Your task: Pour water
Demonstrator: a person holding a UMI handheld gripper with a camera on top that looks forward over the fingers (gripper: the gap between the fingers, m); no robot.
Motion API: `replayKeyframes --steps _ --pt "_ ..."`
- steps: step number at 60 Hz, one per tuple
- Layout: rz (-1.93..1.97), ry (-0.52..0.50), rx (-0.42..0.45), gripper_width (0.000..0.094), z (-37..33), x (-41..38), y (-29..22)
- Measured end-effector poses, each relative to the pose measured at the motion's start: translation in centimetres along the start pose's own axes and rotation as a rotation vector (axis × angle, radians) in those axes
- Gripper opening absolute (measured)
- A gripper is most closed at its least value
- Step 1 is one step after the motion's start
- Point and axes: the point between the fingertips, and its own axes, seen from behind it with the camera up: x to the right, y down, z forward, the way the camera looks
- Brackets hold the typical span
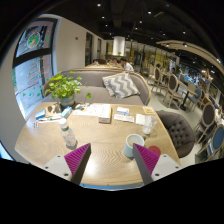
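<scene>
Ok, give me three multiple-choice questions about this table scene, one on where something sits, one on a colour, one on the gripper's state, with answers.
1. Where is the bottle?
A. On the wooden table, ahead of the left finger
B. On the sofa
C. Clamped between the fingers

2. What colour are the finger pads?
A. Green
B. Magenta
C. Yellow

3. What state is the gripper in?
A. Shut on the bottle
B. Shut on the cup
C. Open, holding nothing

Answers:
1 A, the bottle stands on the tabletop beyond the left finger.
2 B, both inner faces show magenta.
3 C, the fingers are wide apart, and the white cup stands on the table just inside the right finger.
</scene>
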Motion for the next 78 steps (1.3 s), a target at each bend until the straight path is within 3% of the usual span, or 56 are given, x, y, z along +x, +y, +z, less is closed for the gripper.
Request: replayKeyframes --steps 16,33,43,59,64,71,78 --pt "0.020 0.033 -0.023 0.0859 1.7 -4.4 1.0" --pt "0.043 -0.086 -0.030 0.0861 5.8 -15.4 5.3" --pt "0.048 -0.130 0.042 0.0863 11.2 -21.0 4.8" --pt "0.089 -0.093 0.122 0.0851 21.1 -23.0 2.6" --pt "0.083 -0.082 0.138 0.0757 23.3 -23.1 2.5" --pt "0.079 -0.079 0.148 0.0509 24.7 -23.4 2.7" --pt "0.069 -0.075 0.159 0.0471 24.8 -23.4 2.6"
